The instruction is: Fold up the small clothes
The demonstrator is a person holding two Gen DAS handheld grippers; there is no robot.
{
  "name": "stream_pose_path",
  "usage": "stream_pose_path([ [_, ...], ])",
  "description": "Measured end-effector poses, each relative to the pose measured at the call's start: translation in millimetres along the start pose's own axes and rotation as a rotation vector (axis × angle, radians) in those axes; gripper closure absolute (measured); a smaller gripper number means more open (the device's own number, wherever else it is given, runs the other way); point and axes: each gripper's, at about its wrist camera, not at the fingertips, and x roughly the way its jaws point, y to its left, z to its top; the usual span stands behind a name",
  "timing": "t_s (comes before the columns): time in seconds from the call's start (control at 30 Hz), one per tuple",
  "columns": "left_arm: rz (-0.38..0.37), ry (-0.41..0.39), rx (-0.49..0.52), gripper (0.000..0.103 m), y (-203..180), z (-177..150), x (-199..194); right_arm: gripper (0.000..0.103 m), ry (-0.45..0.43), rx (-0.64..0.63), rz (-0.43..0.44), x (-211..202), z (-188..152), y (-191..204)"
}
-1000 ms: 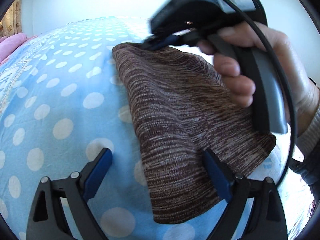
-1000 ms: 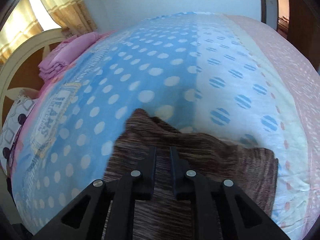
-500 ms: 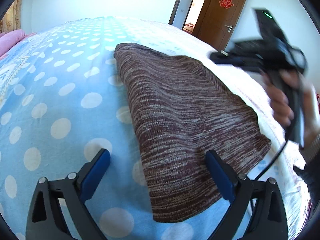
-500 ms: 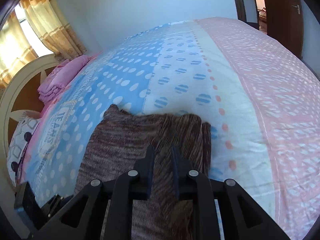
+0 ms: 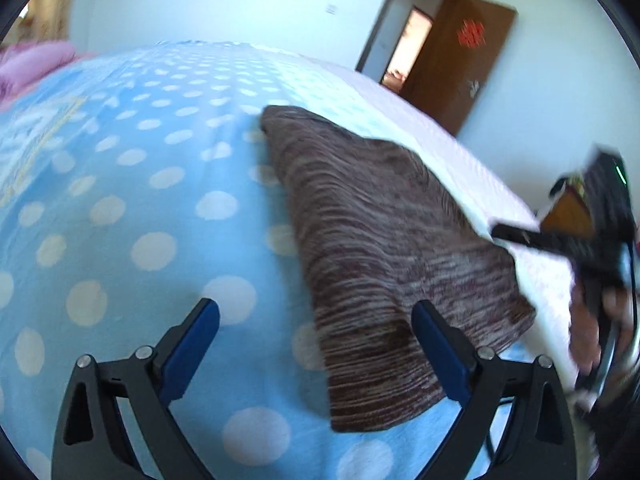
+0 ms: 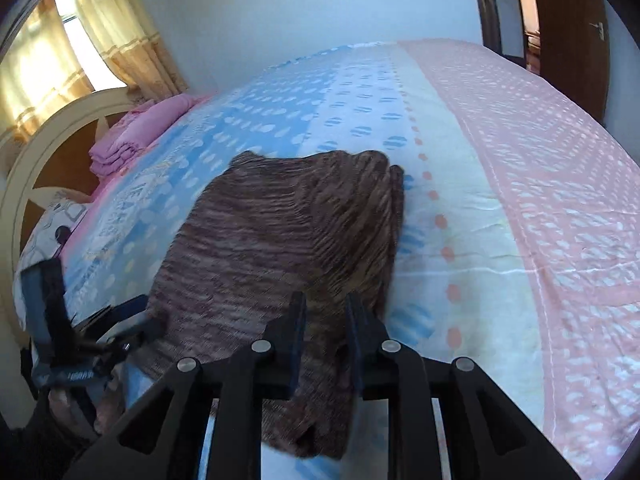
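Observation:
A brown striped knit garment (image 5: 384,240) lies folded flat on the polka-dot bed sheet (image 5: 120,200). My left gripper (image 5: 316,320) is open, its blue-padded fingers straddling the garment's near left edge just above the sheet. The right gripper (image 5: 560,240) shows blurred at the right, off the garment. In the right wrist view the garment (image 6: 280,232) lies ahead; my right gripper (image 6: 325,312) has its jaws close together with a narrow gap over the garment's near edge, gripping nothing visible. The left gripper (image 6: 120,320) shows at the lower left.
A folded pink blanket (image 6: 132,140) lies by the cream headboard (image 6: 36,168). The sheet's pink part (image 6: 540,160) spreads right. An open brown door (image 5: 452,60) is at the far wall. Curtains (image 6: 100,32) hang at the window.
My right gripper has let go of the garment's far corner and pulled back to the near right side. The garment now lies flat. My left gripper has lifted and tilted slightly.

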Motion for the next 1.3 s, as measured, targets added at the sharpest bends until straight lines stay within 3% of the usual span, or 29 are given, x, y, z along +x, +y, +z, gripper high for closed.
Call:
stream_pose_path([
  [0.07,-0.005,0.013,-0.026,0.004,4,1,3,0.083,0.033,-0.063,0.001,-3,-18,13],
  [0.17,0.019,0.013,0.003,0.004,-2,1,4,0.082,0.12,-0.049,-0.108,12,-45,2],
  [0.27,0.029,0.022,0.031,0.004,-7,-1,4,0.08,0.088,0.03,-0.03,5,-47,-16],
  [0.37,0.017,0.045,0.076,0.004,-15,-1,7,0.079,0.083,-0.024,-0.06,3,-41,-11],
  [0.5,0.007,0.087,0.146,0.004,-29,3,17,0.074,-0.002,0.043,-0.04,-8,-21,-35],
  [0.53,0.015,0.091,0.148,0.004,-30,6,20,0.072,-0.03,0.064,-0.025,-8,-12,-45],
  [0.63,0.022,0.104,0.137,0.004,-29,8,25,0.041,-0.067,0.152,0.064,-1,8,-67],
  [0.67,0.022,0.103,0.137,0.004,-29,7,24,0.039,-0.068,0.176,0.09,7,18,-74],
  [0.97,0.072,0.119,0.182,0.001,-38,4,29,0.039,-0.005,0.253,0.074,78,69,-97],
  [1.17,0.084,0.13,0.196,0.0,-42,2,31,0.04,-0.016,0.226,0.093,97,81,-92],
  [1.3,0.091,0.133,0.2,0.0,-43,2,31,0.054,-0.006,0.199,0.114,110,87,-84],
])
